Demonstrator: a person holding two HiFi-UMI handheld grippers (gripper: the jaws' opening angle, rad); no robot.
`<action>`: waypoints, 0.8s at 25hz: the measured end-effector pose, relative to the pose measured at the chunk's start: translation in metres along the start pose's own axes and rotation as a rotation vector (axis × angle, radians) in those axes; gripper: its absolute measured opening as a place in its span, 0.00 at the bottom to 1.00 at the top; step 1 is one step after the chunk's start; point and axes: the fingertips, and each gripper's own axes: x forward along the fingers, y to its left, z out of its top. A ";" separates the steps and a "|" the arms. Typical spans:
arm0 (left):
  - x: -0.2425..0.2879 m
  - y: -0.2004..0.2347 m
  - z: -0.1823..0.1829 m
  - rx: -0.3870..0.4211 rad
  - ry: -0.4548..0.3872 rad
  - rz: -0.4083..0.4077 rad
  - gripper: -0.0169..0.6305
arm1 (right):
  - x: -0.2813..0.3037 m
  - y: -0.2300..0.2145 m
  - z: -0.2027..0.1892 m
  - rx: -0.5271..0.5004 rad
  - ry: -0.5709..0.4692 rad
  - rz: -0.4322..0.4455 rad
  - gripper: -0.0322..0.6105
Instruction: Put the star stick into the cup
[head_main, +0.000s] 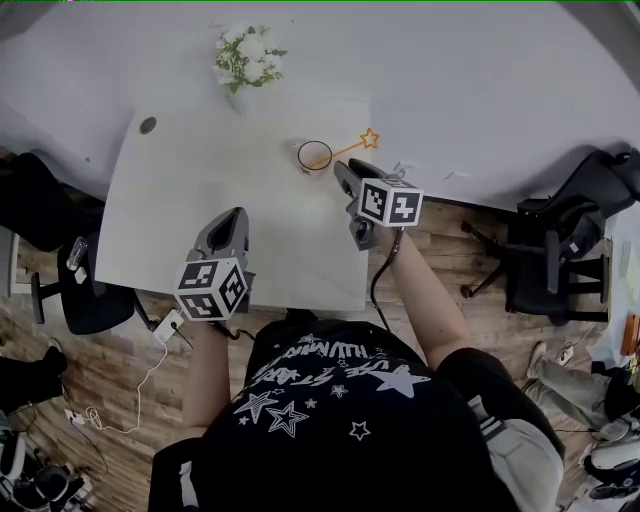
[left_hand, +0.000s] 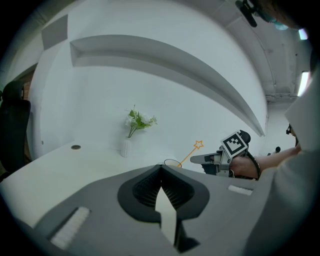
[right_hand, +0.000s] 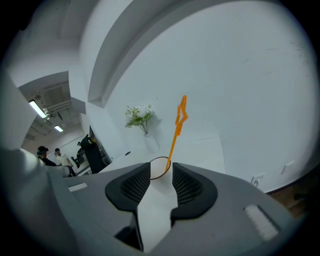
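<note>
A clear cup (head_main: 302, 160) with a dark rim stands near the far right of the white table (head_main: 200, 200). The orange star stick (head_main: 348, 149) leans in it, star end up and out over the rim to the right. My right gripper (head_main: 345, 168) hovers just short of the cup, open, nothing between its fingers; in the right gripper view the cup (right_hand: 155, 161) and the stick (right_hand: 176, 131) rise beyond the gap of this gripper (right_hand: 161, 172). My left gripper (head_main: 237, 213) is shut and empty over the table's near middle. From the left gripper (left_hand: 161, 169), the cup (left_hand: 172, 163) and stick (left_hand: 192, 151) show ahead.
A small white vase of flowers (head_main: 245, 58) stands at the table's far edge, and a round cable hole (head_main: 148, 125) lies at the far left. Black office chairs stand to the right (head_main: 560, 250) and left (head_main: 60, 290) on the wooden floor. A white wall lies behind the table.
</note>
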 end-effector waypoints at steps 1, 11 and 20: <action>-0.003 -0.004 -0.001 0.001 -0.002 0.003 0.03 | -0.005 0.000 -0.002 -0.001 0.000 0.005 0.28; -0.031 -0.050 -0.013 0.018 -0.019 0.023 0.03 | -0.062 0.007 -0.010 -0.045 -0.030 0.077 0.07; -0.069 -0.095 -0.037 0.009 -0.027 0.053 0.03 | -0.123 0.023 -0.024 -0.149 -0.023 0.130 0.07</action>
